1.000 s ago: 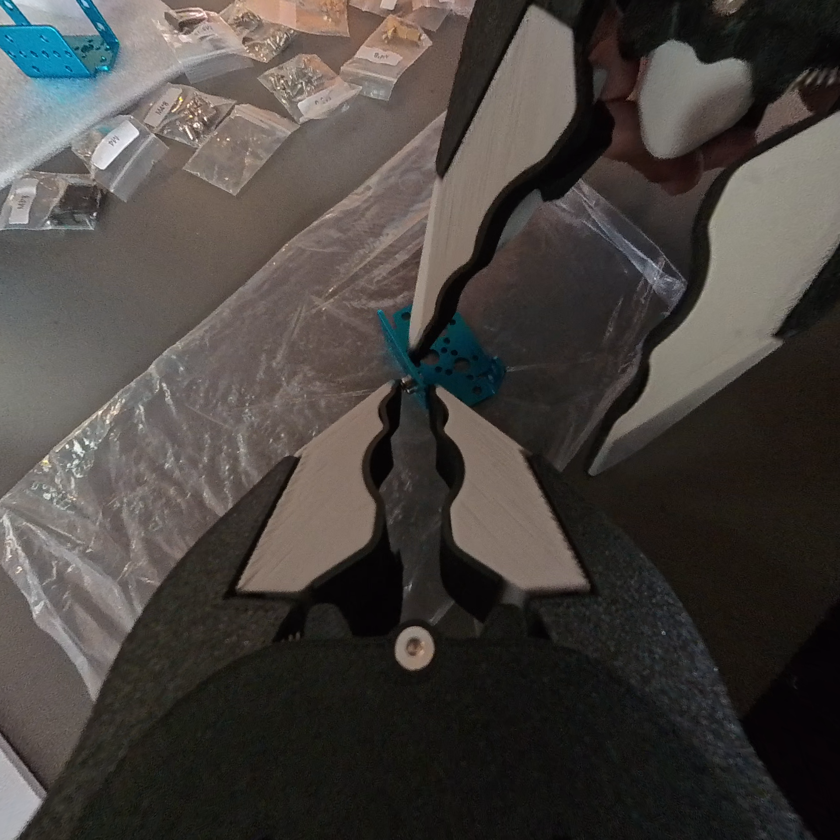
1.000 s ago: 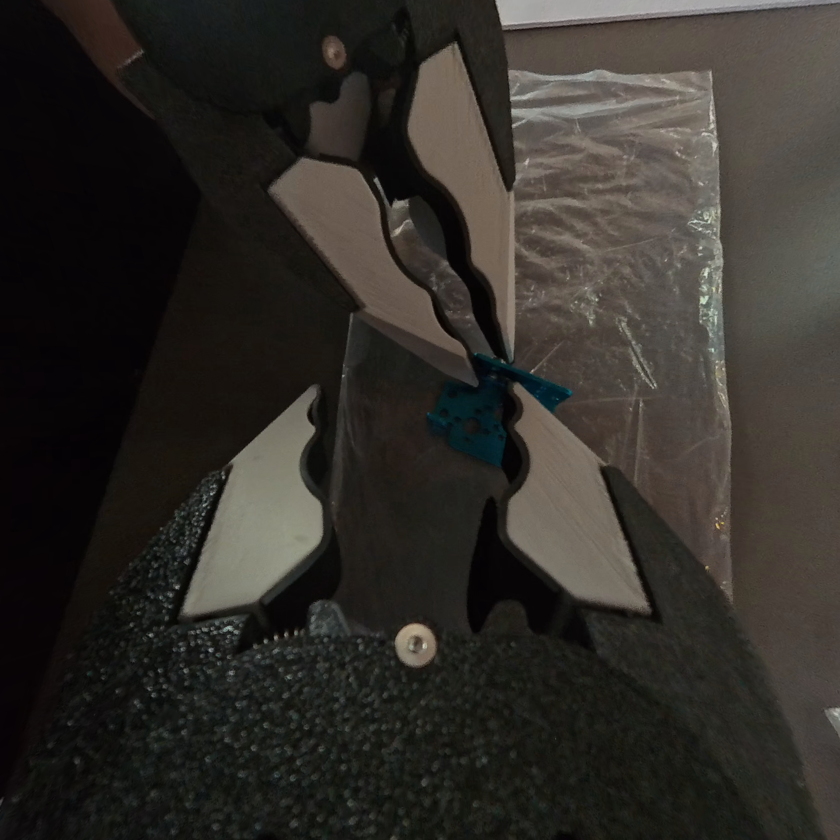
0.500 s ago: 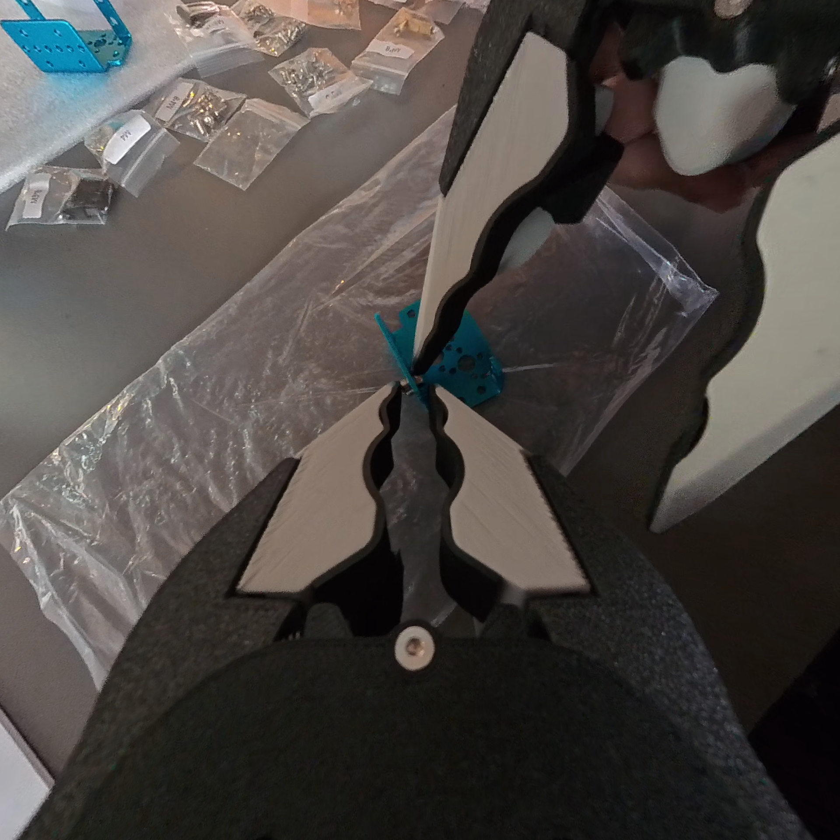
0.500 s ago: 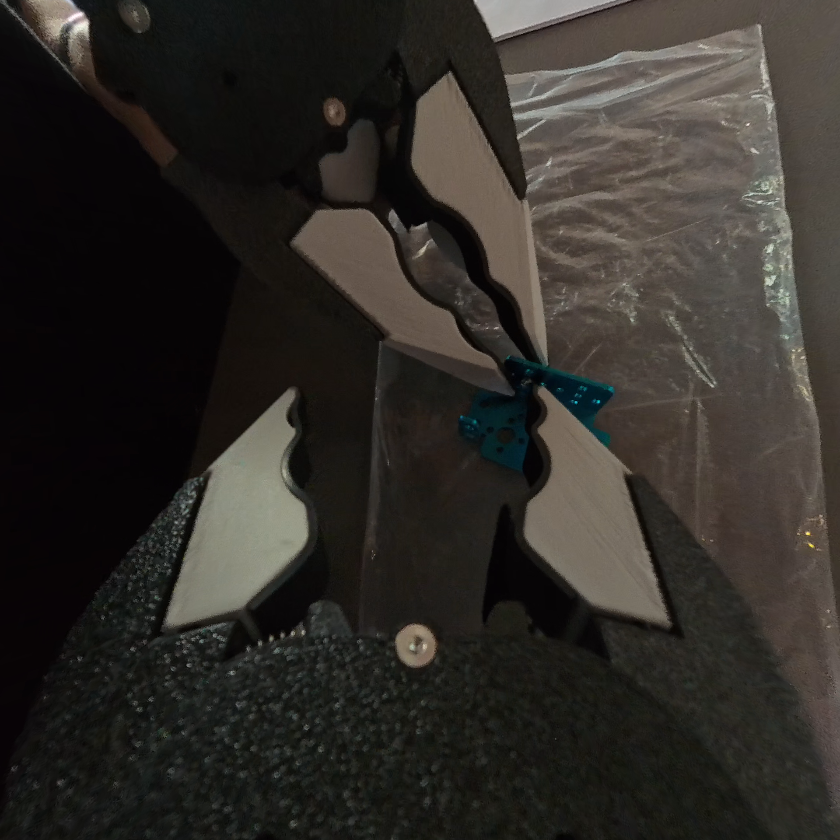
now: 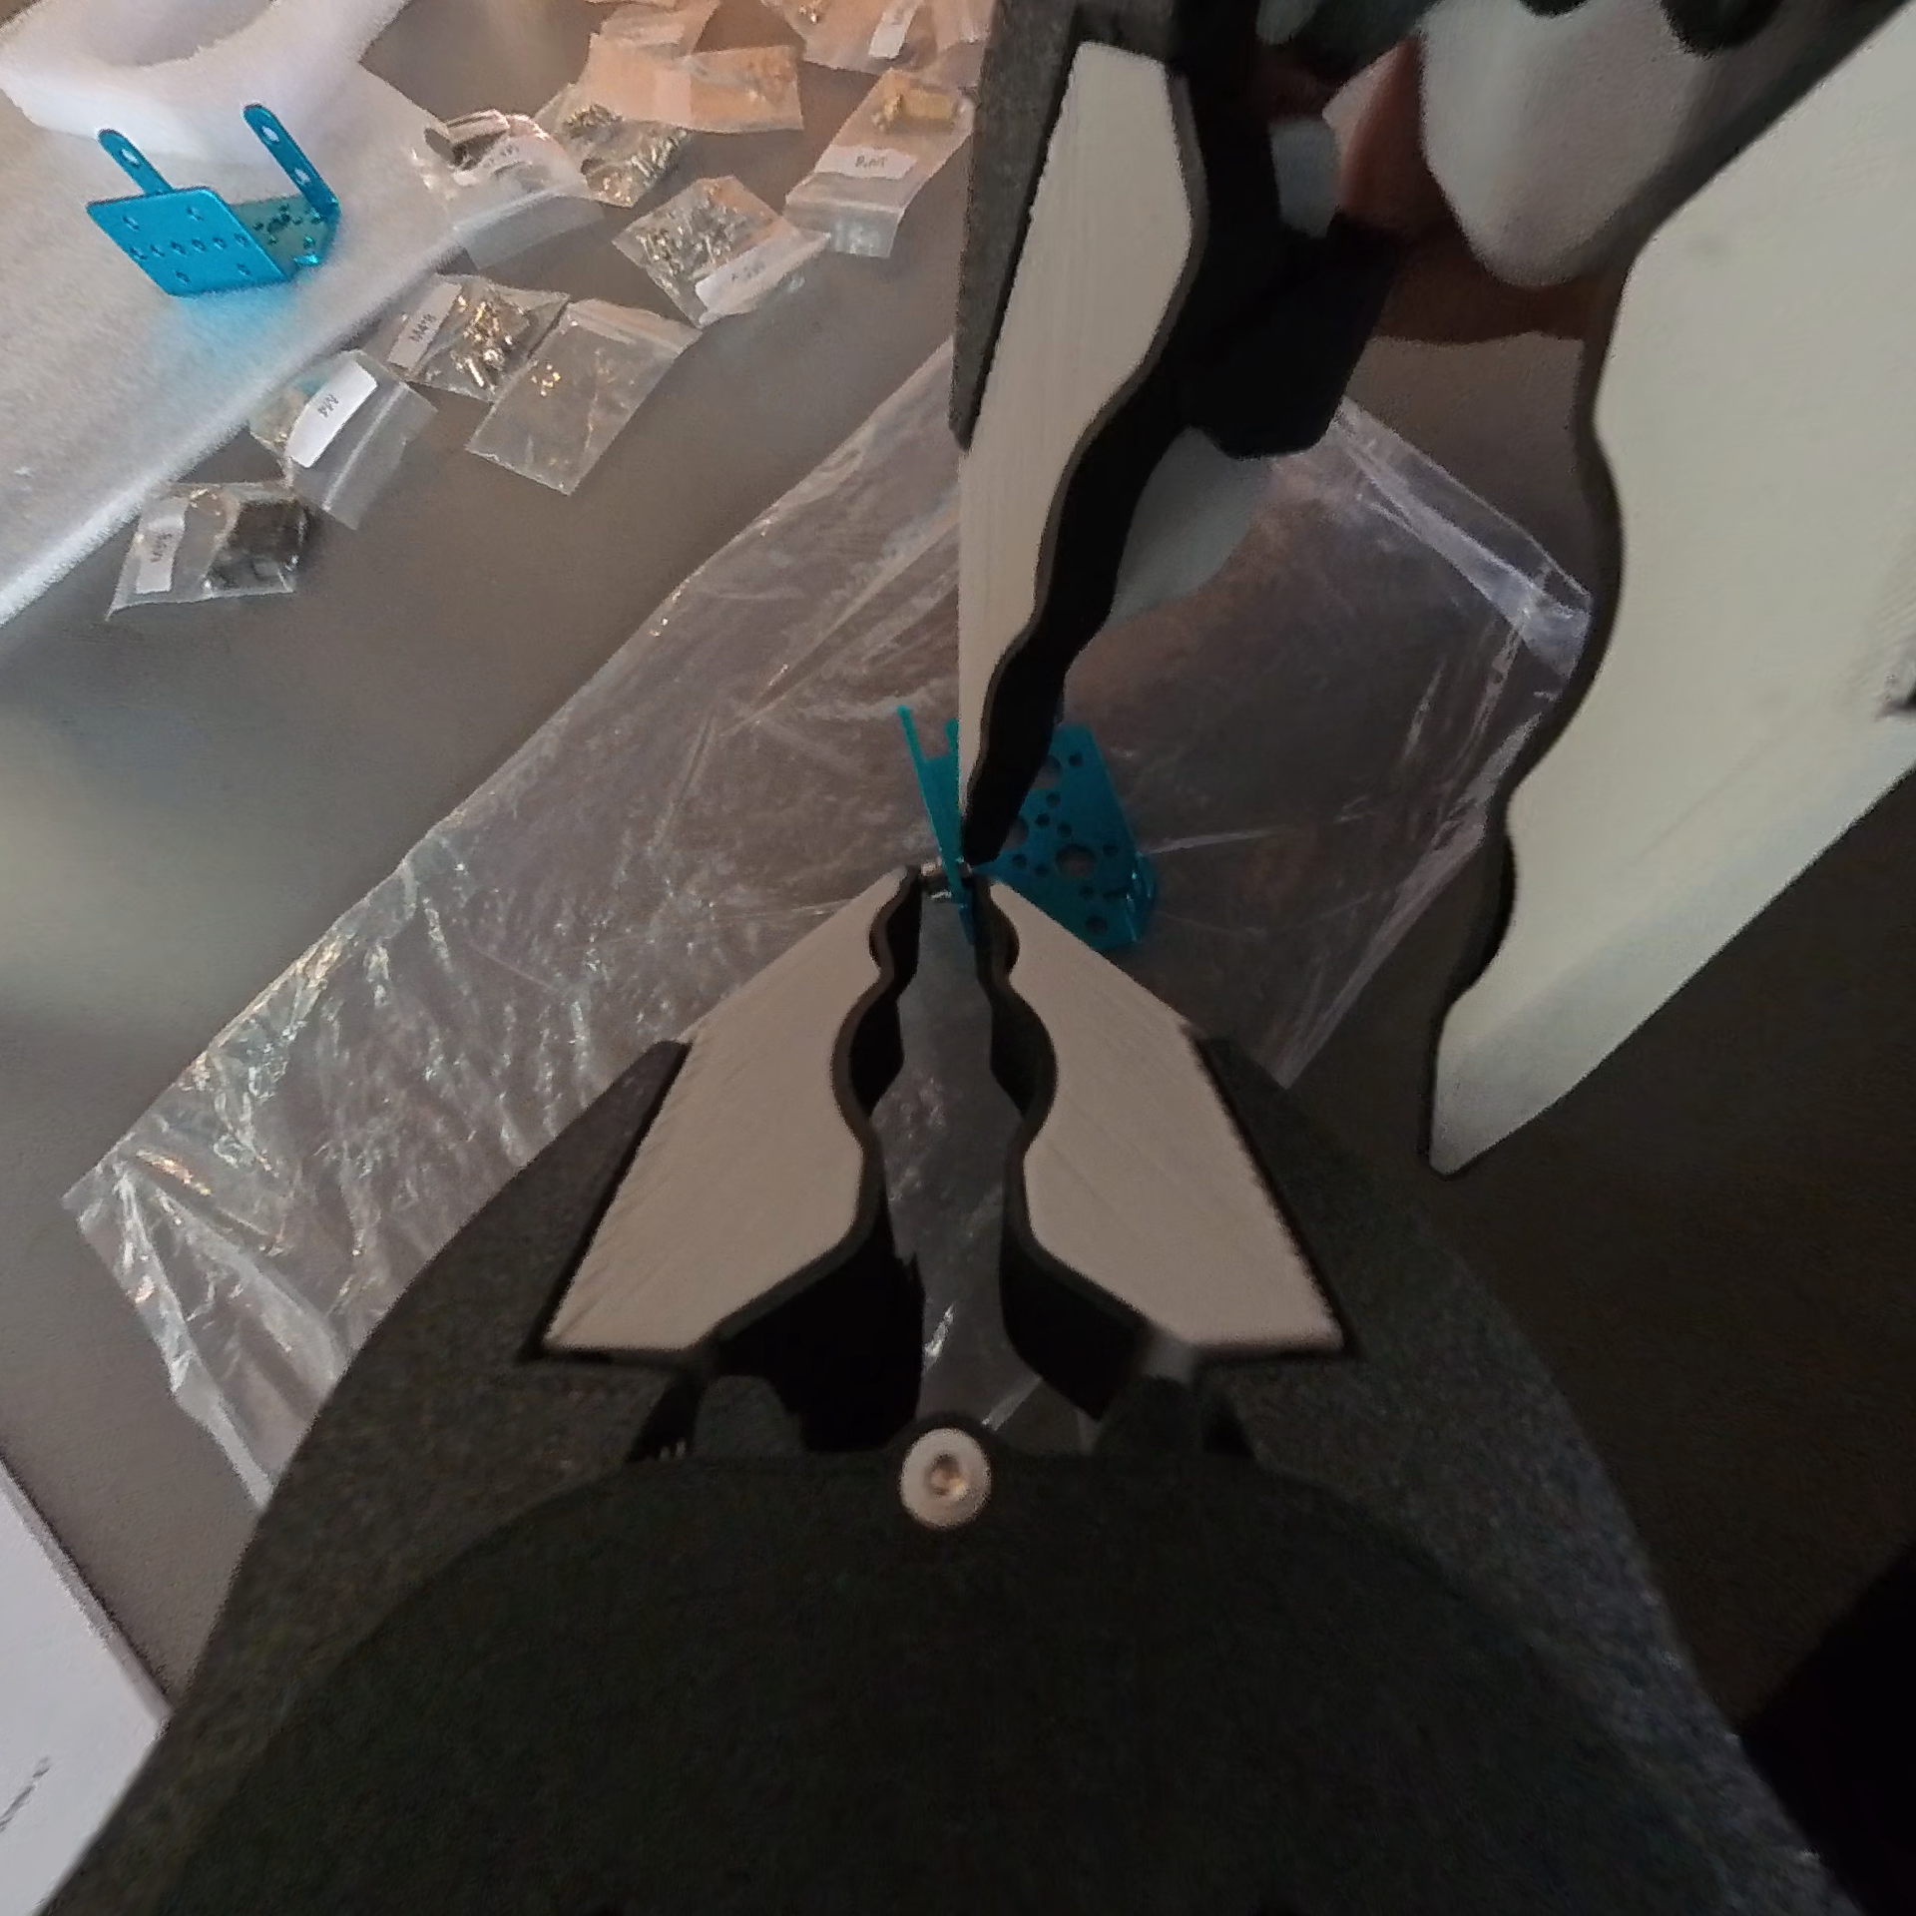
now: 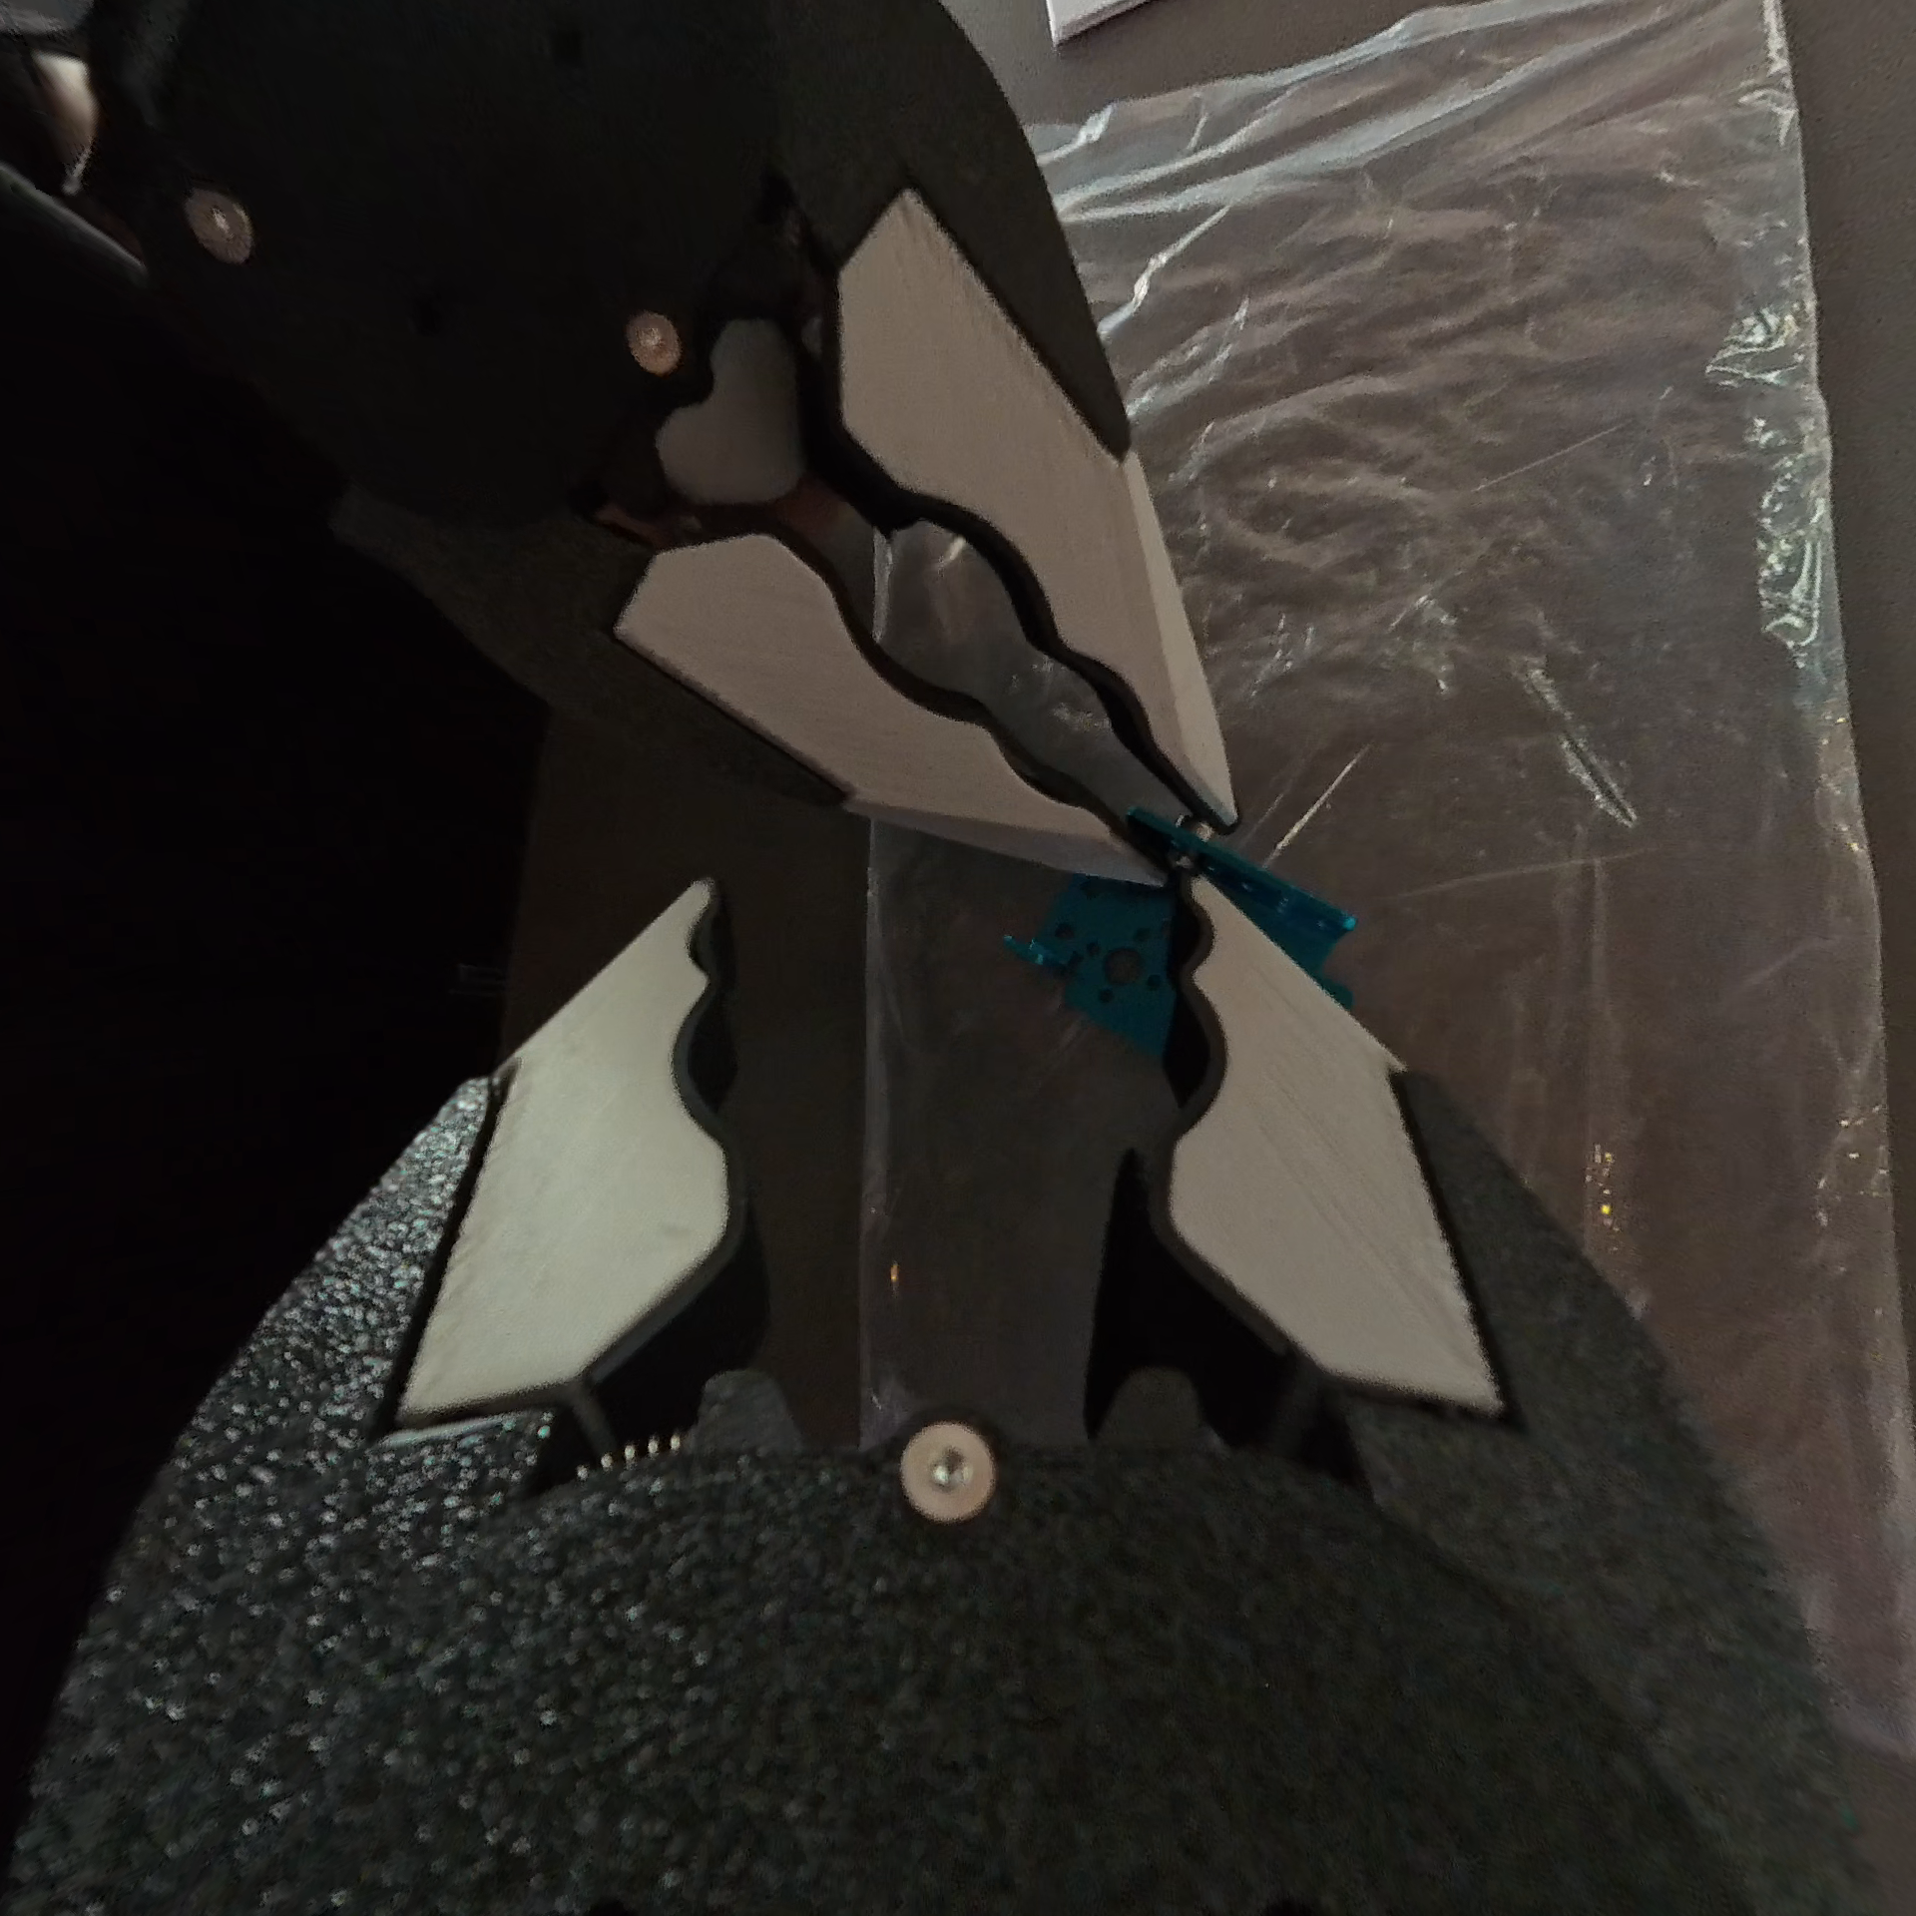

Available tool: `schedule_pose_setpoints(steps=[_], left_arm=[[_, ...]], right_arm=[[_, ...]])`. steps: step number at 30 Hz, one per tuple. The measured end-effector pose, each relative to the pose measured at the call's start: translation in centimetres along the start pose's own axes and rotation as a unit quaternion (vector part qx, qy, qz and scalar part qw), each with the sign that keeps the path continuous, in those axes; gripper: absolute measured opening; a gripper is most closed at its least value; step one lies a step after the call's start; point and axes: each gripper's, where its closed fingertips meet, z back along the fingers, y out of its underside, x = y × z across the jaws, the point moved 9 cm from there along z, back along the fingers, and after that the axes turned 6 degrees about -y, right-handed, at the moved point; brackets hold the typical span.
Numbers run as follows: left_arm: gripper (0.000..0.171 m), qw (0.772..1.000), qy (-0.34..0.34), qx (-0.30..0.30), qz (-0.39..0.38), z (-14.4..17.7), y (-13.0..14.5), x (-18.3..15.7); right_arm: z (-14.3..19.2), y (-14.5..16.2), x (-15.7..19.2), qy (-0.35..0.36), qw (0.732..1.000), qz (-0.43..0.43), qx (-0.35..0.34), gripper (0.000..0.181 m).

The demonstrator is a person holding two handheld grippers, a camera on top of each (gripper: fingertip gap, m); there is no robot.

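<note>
A small blue perforated metal bracket [image 5: 1068,840] sits on a clear plastic bag [image 5: 622,933] on the grey table. My left gripper [image 5: 949,892] is shut on the bracket's upright flange, where a small silver screw head shows at the fingertips. My right gripper [image 5: 1213,1001] comes in from above, open, with one fingertip [image 5: 980,819] touching the bracket's inner corner and the other finger well off to the right. In the right wrist view the right gripper [image 6: 944,902] is open. Its right finger lies against the bracket [image 6: 1109,954], and the left gripper [image 6: 1192,840] pinches the flange from the far side.
A second blue bracket [image 5: 207,238] lies on a white foam sheet [image 5: 93,415] at the far left. Several small bags of screws [image 5: 715,238] are scattered behind the plastic bag [image 6: 1452,518]. A white box corner [image 5: 41,1659] is at the near left. A hand [image 5: 1452,301] holds the right gripper.
The left gripper stays shut on the bracket flange. The right gripper stays open with its fingertip at the bracket and has swung slightly, its far finger standing more upright. Both views have shifted a little.
</note>
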Motion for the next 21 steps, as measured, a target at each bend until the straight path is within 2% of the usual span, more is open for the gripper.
schedule_pose_setpoints(steps=[1,17,21], left_arm=[[0.009,1.0,-0.003,0.002,-0.005,-0.06,0.02,-0.1],[0.009,1.0,-0.003,0.0,-0.029,-0.38,-0.09,-0.45],[0.009,0.999,-0.008,-0.001,-0.038,-0.38,-0.11,-0.59]], right_arm=[[-0.11,0.03,0.05,0.006,1.0,0.004,0.006,0.085],[-0.24,0.04,0.49,0.042,0.999,0.016,0.02,0.083],[-0.46,-0.03,0.57,0.042,0.998,0.004,0.035,0.087]])
